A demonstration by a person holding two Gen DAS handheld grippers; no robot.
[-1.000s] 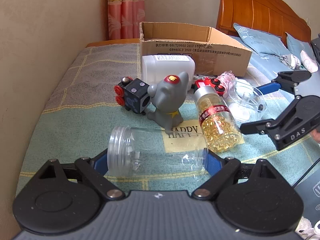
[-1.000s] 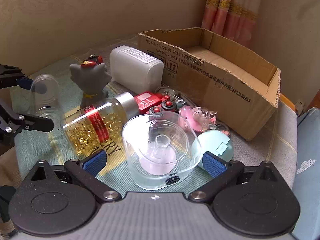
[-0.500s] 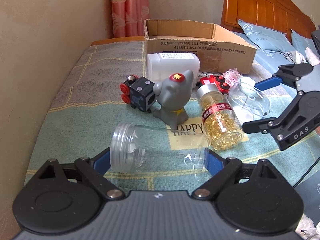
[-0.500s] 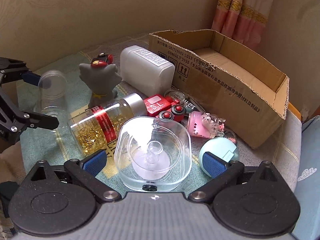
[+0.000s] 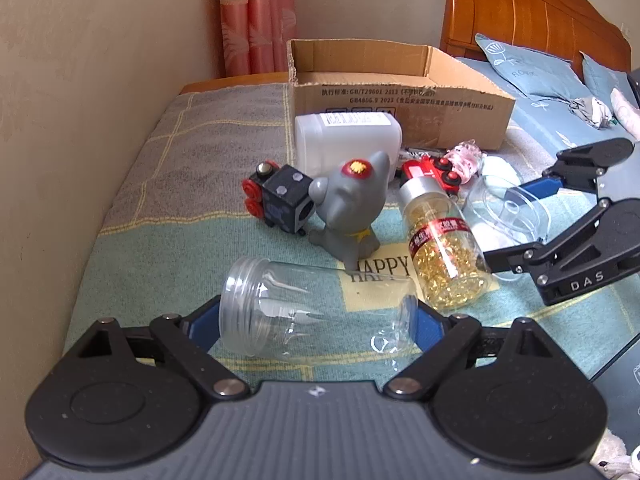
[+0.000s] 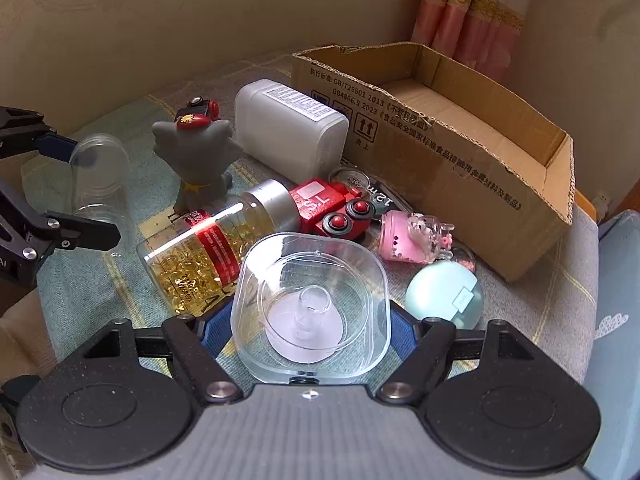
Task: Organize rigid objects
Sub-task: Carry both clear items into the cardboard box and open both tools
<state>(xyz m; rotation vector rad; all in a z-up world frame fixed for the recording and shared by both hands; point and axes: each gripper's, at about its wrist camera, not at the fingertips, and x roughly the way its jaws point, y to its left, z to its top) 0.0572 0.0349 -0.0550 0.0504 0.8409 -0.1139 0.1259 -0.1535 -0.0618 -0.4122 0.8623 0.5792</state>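
On the blanketed bed (image 5: 168,200), mint round case (image 6: 444,294) seen only from right wrist, left gripper (image 5: 316,322) fingers touching both ends of the lying clear jar (image 5: 312,312), right gripper (image 6: 310,330) fingers just closing against the clear square container (image 6: 312,304), cardboard box (image 6: 460,148) behind.

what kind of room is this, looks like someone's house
Most likely a bedroom in a home. A carved wooden headboard with blue pillows stands at the back, pink curtains hang in the corner, and the clutter sits on a checked blanket.
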